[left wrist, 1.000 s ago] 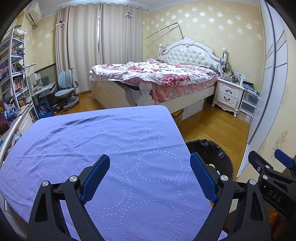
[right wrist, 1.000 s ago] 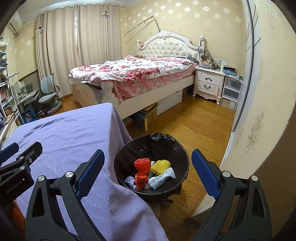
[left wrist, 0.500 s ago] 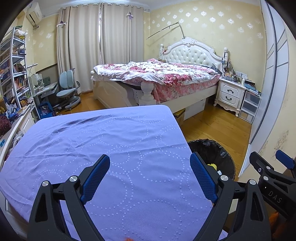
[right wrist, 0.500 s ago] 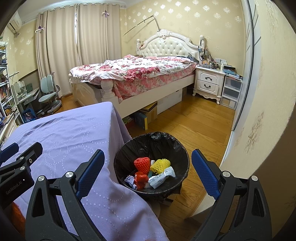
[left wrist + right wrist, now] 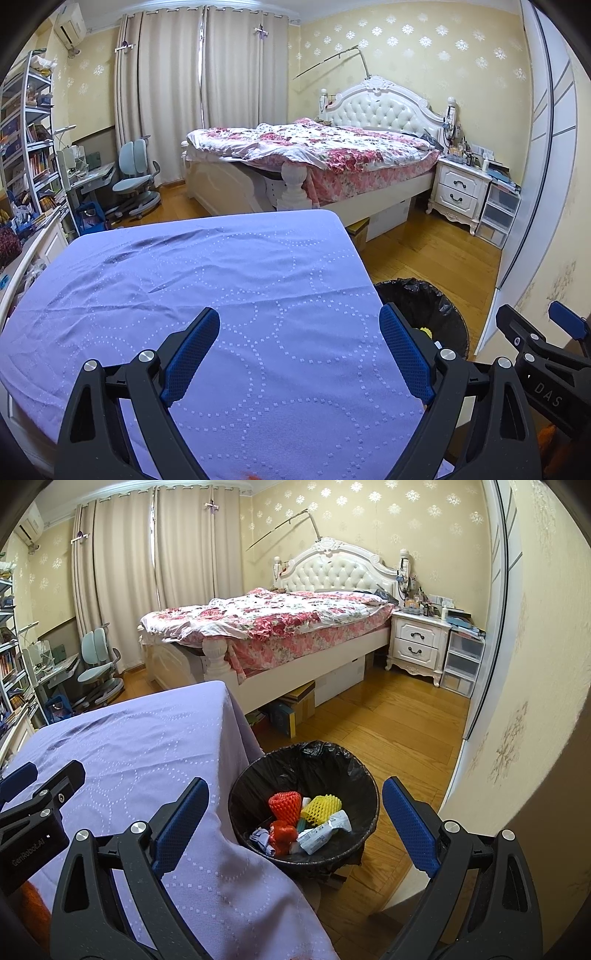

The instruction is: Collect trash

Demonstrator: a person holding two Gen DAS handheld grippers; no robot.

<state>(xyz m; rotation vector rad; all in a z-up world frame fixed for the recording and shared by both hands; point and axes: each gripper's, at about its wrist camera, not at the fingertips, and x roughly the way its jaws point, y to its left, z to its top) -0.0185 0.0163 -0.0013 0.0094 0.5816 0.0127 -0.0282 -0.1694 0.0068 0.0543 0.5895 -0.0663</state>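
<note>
Over the tabletop (image 5: 229,280) with its purple cloth I hold my left tool (image 5: 299,354); its two blue pads stand spread wide with only the cloth behind them; nothing is between them. My right tool (image 5: 295,827) hangs past the right edge of the tabletop, above the bin (image 5: 365,786); its pads are also spread apart and they pinch nothing. The bin has a black bag as liner and stands on the wooden floor (image 5: 399,723), just beside the hanging cloth. The trash lies inside it: a red foam net (image 5: 284,805), a yellow foam net (image 5: 320,805), a white wrapper (image 5: 325,830), and some smaller pieces I cannot name. From the left wrist view I see only the rim of the bin; the right tool shows at the right border. Behind is a bed (image 5: 266,624) with flowered cover.
</note>
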